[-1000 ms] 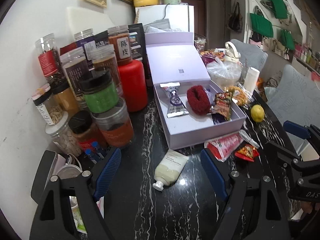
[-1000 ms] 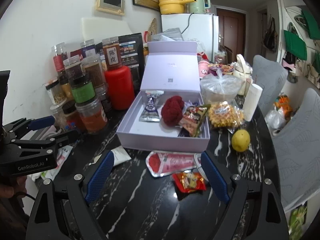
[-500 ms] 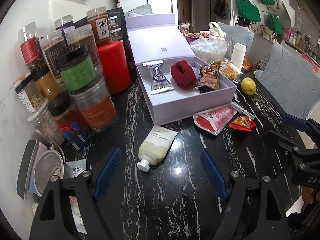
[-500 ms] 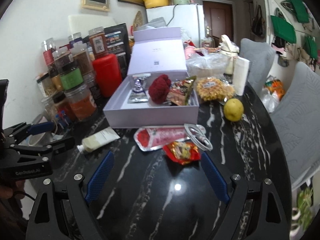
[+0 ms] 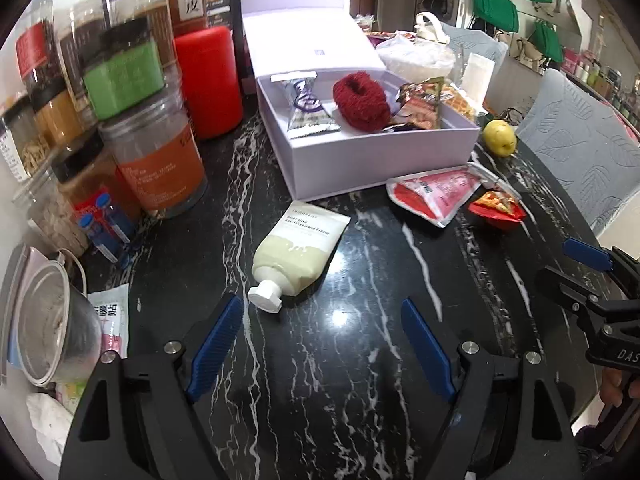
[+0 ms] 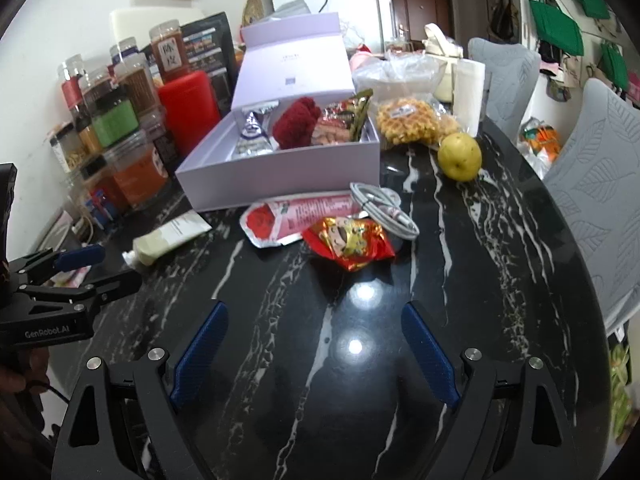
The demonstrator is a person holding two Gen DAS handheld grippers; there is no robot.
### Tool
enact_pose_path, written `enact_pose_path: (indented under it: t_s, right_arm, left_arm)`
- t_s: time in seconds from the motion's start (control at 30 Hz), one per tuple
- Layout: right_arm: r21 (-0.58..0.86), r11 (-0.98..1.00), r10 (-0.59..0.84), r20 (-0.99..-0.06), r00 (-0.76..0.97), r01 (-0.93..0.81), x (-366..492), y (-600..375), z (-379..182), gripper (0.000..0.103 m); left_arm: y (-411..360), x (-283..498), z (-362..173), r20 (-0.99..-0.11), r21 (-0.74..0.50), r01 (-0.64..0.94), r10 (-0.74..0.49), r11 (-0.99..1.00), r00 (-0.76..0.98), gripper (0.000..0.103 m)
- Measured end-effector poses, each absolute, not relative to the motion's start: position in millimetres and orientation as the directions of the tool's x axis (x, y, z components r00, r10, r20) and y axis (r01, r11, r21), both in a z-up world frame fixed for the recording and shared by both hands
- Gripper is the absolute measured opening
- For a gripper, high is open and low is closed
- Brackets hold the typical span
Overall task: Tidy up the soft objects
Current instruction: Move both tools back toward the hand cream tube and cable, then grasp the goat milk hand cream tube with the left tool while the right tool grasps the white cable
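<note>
An open lilac box (image 5: 384,160) (image 6: 280,178) on the black marble table holds a red scrunchie (image 5: 362,100) (image 6: 296,128), a purple sachet (image 5: 306,110) and a snack packet (image 5: 420,106). A pale green hand-cream tube (image 5: 298,252) (image 6: 170,238) lies in front of the box, just ahead of my left gripper (image 5: 322,340), which is open and empty. A pink-red pouch (image 5: 436,192) (image 6: 300,220) and a red-gold snack packet (image 5: 496,206) (image 6: 348,242) lie to the right. My right gripper (image 6: 314,356) is open and empty, short of them.
Stacked jars (image 5: 156,160) and a red canister (image 5: 210,80) crowd the left side. A plastic cup (image 5: 48,332) and sachets sit at the near left. A lemon (image 6: 459,156), waffle bag (image 6: 408,122), white cable (image 6: 384,208) and paper roll (image 6: 470,98) lie right of the box. Grey chairs (image 6: 592,184) stand beyond.
Both grippers have pulled back and tipped down toward the table. The hand-cream tube and the two packets now sit nearer the view centres. Nothing was picked up.
</note>
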State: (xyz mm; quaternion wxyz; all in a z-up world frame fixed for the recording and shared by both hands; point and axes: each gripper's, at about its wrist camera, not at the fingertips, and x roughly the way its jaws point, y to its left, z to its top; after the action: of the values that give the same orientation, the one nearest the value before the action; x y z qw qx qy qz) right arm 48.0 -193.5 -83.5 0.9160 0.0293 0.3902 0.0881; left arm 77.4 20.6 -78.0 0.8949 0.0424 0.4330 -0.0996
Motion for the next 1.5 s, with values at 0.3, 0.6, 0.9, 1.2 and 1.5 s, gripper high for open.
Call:
enact_pose_path:
  t_s: [0.3,0.6,0.9,1.2,1.5]
  right_arm:
    - [0.150,0.982,0.190,-0.738,0.648,-0.117,69.8,-195.6,-96.1,0.089]
    - [0.202,0.968,0.253,-0.761,0.598,-0.153,90.9,-188.0,-103.8,0.089]
    - [0.148,0.986,0.164,-0.745,0.647,-0.080,93.5,-206.3,-89.4,0.089]
    - [0.166,0.985,0.154,-0.736,0.660,-0.045,115.0,-232.5,-84.6,0.089]
    - [0.211,0.975,0.206,-0.737,0.644,-0.069,148.3,-242.9,-87.0,0.088]
  left_arm:
    - [39.5,106.6,-100.7,-0.814,-0.034,0.151,-0.116,0.988,0.570,0.082]
    - [42.4,133.5,-113.2,-0.819,-0.032,0.168,-0.122,0.985,0.560,0.082]
    - [31.7,133.9,-111.3,-0.798,-0.024,0.217,-0.150,0.976,0.584,0.052]
    - [15.2,132.2,-107.9,-0.807,-0.118,0.249,-0.239,0.961,0.540,0.051]
    - [-0.2,132.6,-91.0,-0.787,-0.120,0.264,-0.253,0.957,0.562,0.051]
